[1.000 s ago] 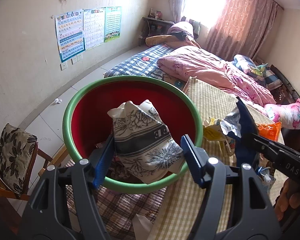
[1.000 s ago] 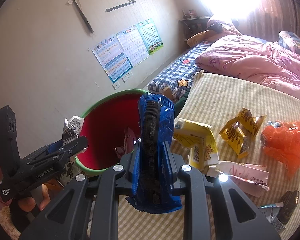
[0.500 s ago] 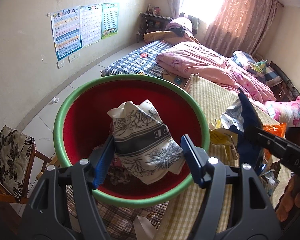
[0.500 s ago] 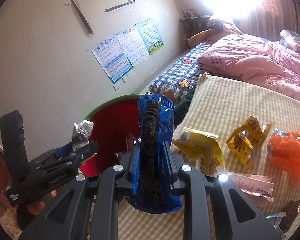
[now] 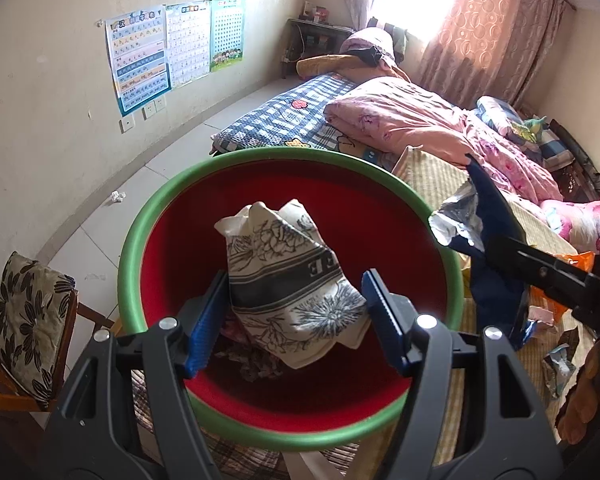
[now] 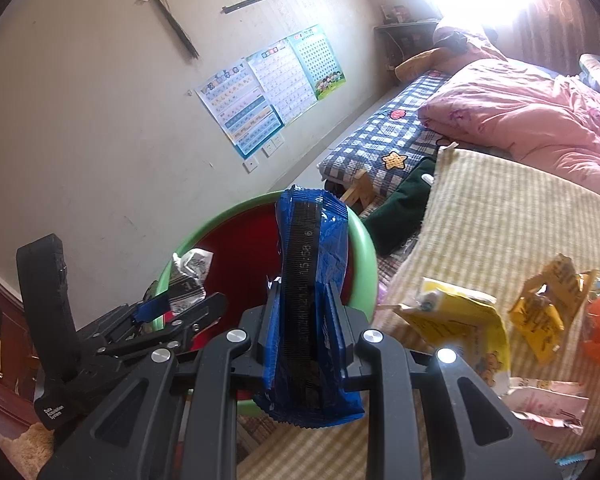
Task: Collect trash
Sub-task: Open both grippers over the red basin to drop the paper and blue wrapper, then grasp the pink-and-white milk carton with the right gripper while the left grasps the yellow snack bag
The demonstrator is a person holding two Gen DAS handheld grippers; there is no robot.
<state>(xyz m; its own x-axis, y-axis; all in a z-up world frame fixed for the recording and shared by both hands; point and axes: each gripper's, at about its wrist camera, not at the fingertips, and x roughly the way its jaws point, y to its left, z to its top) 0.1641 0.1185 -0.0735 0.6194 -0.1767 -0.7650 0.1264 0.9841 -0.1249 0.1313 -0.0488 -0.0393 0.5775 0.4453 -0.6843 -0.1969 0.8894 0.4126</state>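
Inside, red basin (image 5: 172, 264) holds scraps; left hand-held gripper (image 5: 296, 300) clamps floral wrapper (image 5: 288, 280), right (image 6: 304, 304) blue packet (image 6: 312, 280).

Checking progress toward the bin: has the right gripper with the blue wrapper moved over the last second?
Yes. The right gripper, shut on the blue wrapper, has shifted left toward the red bin; the wrapper now overlaps its green rim.
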